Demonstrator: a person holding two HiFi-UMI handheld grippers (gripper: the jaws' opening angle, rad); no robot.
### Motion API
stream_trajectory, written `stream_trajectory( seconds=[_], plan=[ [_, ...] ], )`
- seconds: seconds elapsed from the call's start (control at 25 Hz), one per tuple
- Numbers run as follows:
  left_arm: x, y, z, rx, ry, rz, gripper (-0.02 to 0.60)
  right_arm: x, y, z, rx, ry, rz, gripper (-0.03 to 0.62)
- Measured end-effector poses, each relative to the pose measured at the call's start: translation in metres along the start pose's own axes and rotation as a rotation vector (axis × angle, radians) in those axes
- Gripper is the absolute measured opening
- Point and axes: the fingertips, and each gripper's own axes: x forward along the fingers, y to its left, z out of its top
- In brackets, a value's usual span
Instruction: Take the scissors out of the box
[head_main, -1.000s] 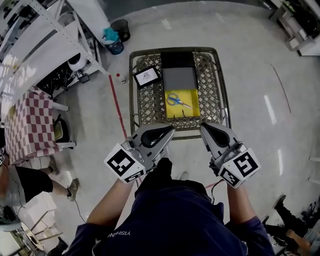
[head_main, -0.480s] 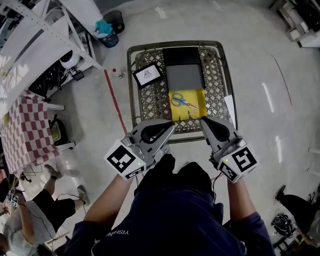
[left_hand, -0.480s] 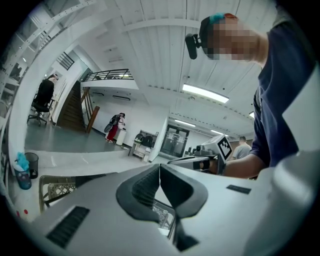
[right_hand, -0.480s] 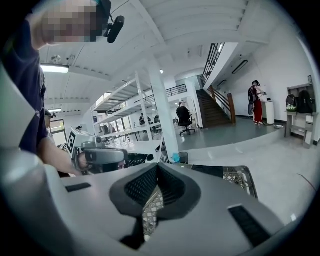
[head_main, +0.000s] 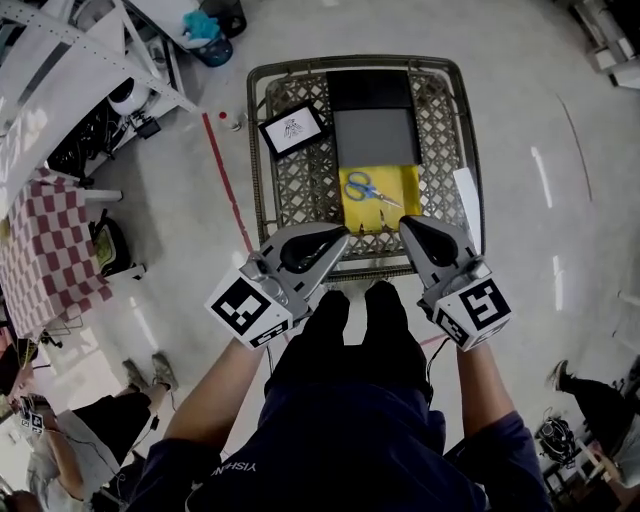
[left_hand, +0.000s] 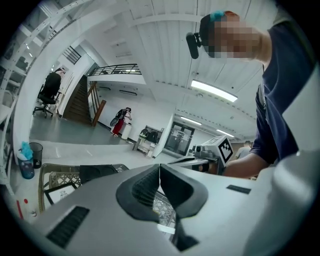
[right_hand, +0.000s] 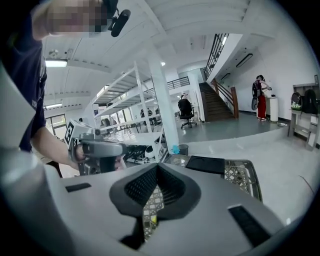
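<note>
Blue-handled scissors (head_main: 372, 190) lie in an open yellow box (head_main: 392, 209) near the front of a metal lattice table (head_main: 300, 190). A grey panel (head_main: 375, 138) and a black panel (head_main: 369, 90) lie behind the box. My left gripper (head_main: 340, 238) hovers shut over the table's near edge, left of the box. My right gripper (head_main: 407, 225) is shut too, at the box's front right corner and above it. In the left gripper view the jaws (left_hand: 159, 166) meet at their tips with nothing between them. The right gripper view shows the same (right_hand: 157, 165).
A framed picture card (head_main: 292, 130) lies on the table's left part and a white strip (head_main: 467, 195) on its right rim. A red floor line (head_main: 228, 190) runs along the table's left. Shelving (head_main: 70, 90), a checkered cloth (head_main: 40, 250) and a blue bin (head_main: 205, 45) stand at the left.
Both grippers have come down and forward toward the table's near edge, still shut. The table and the yellow box now lie closer beneath them.
</note>
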Motion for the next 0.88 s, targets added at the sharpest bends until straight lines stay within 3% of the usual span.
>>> stream_trajectory(
  seconds=[0.36,0.76,0.88],
  plan=[
    [0.023,0.04,-0.044,-0.058,0.03,0.089,0.025,0.038,-0.044,-0.054,-0.036,0.097,0.036,0.015],
    [0.034,0.066,-0.093,-0.14,0.065,0.151,0.025,0.078,-0.078,-0.133,-0.104,0.291,0.087,0.017],
    [0.035,0.07,-0.102,-0.158,0.066,0.162,0.025,0.092,-0.08,-0.15,-0.144,0.328,0.105,0.064]
  ],
)
